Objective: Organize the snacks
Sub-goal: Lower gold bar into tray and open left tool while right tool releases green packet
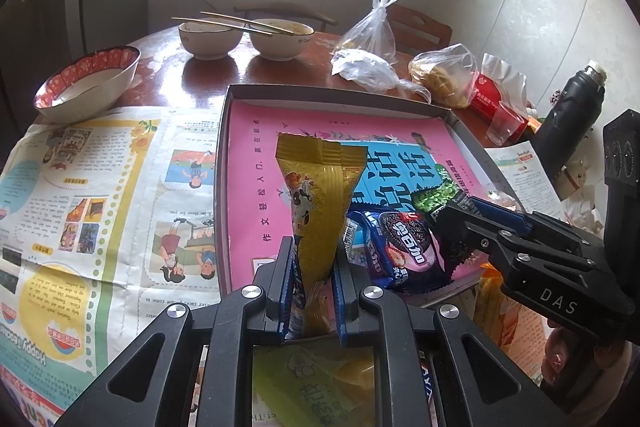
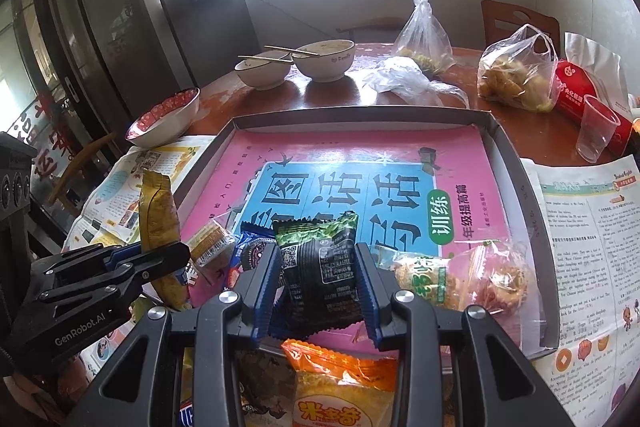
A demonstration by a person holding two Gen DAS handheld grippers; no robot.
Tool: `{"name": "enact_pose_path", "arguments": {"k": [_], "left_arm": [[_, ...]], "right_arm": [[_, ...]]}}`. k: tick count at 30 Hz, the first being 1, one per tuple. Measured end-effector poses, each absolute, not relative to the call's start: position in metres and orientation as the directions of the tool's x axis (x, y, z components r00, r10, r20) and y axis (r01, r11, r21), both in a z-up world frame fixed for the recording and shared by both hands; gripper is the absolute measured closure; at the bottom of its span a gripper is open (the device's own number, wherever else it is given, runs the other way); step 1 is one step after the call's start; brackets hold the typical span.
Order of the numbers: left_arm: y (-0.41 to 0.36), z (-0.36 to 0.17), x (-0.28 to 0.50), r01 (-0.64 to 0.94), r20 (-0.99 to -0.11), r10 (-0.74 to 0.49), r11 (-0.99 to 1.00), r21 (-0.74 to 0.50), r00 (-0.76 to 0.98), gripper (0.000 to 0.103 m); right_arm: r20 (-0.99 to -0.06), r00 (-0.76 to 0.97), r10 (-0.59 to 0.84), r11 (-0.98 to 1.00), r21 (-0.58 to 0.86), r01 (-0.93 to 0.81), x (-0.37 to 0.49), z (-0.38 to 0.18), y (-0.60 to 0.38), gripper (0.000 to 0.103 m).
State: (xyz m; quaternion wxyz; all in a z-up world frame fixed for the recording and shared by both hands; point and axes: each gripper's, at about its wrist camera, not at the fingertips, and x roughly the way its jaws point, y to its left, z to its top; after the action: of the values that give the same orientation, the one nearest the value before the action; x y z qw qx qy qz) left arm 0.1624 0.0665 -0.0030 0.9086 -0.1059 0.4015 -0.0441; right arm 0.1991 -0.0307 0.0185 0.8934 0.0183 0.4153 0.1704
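A: Why is the left gripper (image 1: 314, 287) pinching that gold packet (image 1: 320, 203) upright at centre frame?

B: Probably sorting it into the tray (image 2: 516, 163). The right gripper (image 2: 320, 291) is clamping a black packet (image 2: 324, 267) over the tray's lower edge, where an Oreo pack (image 1: 394, 247) is already lying.

Two close wrist views, angled down along the jaws, both over the same grey tray (image 1: 460, 119) (image 2: 508, 147).
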Motion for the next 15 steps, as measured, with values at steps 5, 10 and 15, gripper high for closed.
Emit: {"name": "enact_pose_path", "arguments": {"k": [5, 10, 15], "left_arm": [[0.0663, -0.0015, 0.1613, -0.007, -0.720, -0.165, 0.973, -0.230, 0.674, 0.085], [0.0672, 0.0001, 0.1588, -0.011, -0.722, -0.162, 0.974, -0.228, 0.673, 0.083], [0.0670, 0.0016, 0.1570, -0.014, -0.723, -0.159, 0.974, -0.227, 0.672, 0.081]], "right_arm": [[-0.737, 0.597, 0.316, 0.943, 0.178, -0.281, 0.1972, 0.0189, -0.0334, 0.065], [-0.737, 0.600, 0.313, 0.945, 0.179, -0.273, 0.1954, 0.0190, -0.0358, 0.065], [-0.738, 0.601, 0.307, 0.948, 0.182, -0.262, 0.1952, 0.0193, -0.0377, 0.065]]}}
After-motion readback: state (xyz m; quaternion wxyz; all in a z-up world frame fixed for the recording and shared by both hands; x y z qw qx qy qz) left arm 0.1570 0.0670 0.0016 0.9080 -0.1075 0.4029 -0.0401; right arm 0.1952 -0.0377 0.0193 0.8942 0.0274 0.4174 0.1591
